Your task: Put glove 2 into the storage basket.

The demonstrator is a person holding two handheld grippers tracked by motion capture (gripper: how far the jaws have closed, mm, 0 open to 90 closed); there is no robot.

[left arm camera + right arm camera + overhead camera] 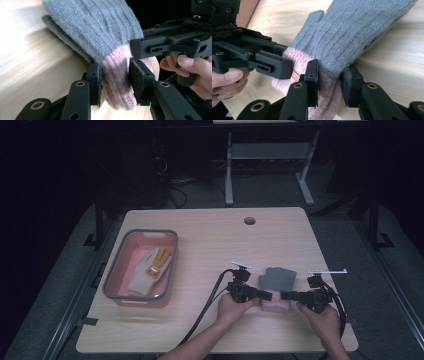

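Note:
A grey knitted glove [279,280] with a pink cuff [276,305] lies on the wooden table [210,250], near its front right. Both grippers hold the cuff from opposite sides. In the left gripper view my left gripper [115,75] has its pads pressed on the pink cuff [116,85], and a second grey layer [62,35] lies under the glove. In the right gripper view my right gripper [329,75] pinches the glove [352,32] where grey meets pink. Seen from above, the left gripper [270,296] and right gripper [283,296] point at each other, nearly touching.
A pink basin with a grey rim [150,231] stands at the table's left and holds a cream and yellow glove [150,267]. A round cable hole [249,220] sits at the table's far edge. The left gripper's cable [205,307] trails toward the front edge.

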